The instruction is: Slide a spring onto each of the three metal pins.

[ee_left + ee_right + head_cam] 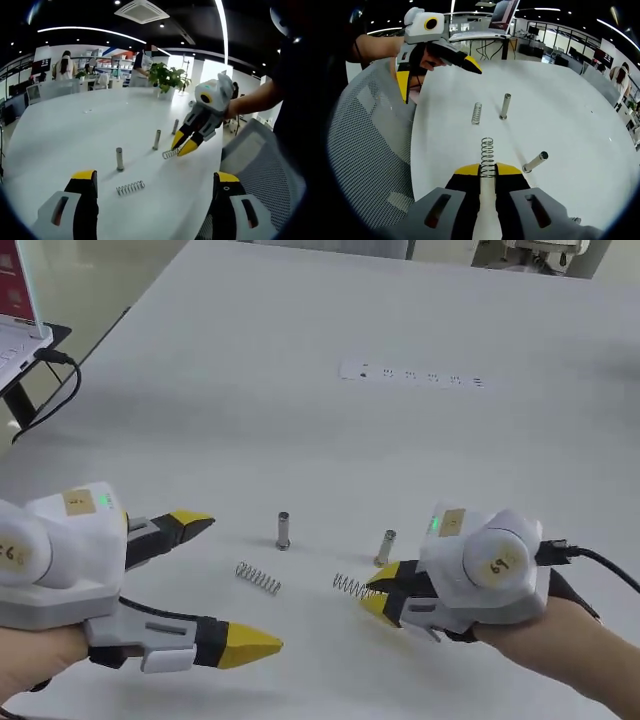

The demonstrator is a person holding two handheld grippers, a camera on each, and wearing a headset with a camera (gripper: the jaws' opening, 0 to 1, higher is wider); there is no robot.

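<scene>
We look down on a broad white desk (pixel 300 390) with a white power strip (pixel 410 375) lying flat toward its far side and an open laptop (pixel 15 325) beside its left edge. Beyond it is an open office with strip lights in a dark ceiling, a leafy green plant (pixel 167 77) and people standing far off, and a grey mesh chair (pixel 365 150) sits at the desk's near edge. Three short silver metal pins stand upright in a row on the desk: the nearest pin (pixel 119 159), the middle pin (pixel 157 140) and the farthest pin (pixel 175 126), all bare. A loose coiled steel spring (pixel 258 578) lies flat on the desk just in front of the nearest pin, its long axis running roughly along the row. The right tongs (pixel 385 590) are clamped together on one end of a second coiled spring (pixel 487 150). It sticks straight out from their yellow tips in line with them, nearly level and low over the desk (we cannot tell whether it touches), and its free end points toward the nearest pin, with the middle pin just beside the tips. The right hand (pixel 560 640) comes in from the lower right and aims those tongs leftward. The left tongs (pixel 235 582) are spread wide apart and hold nothing. They are aimed rightward across the desk, with the loose spring lying between and just ahead of their tips.
</scene>
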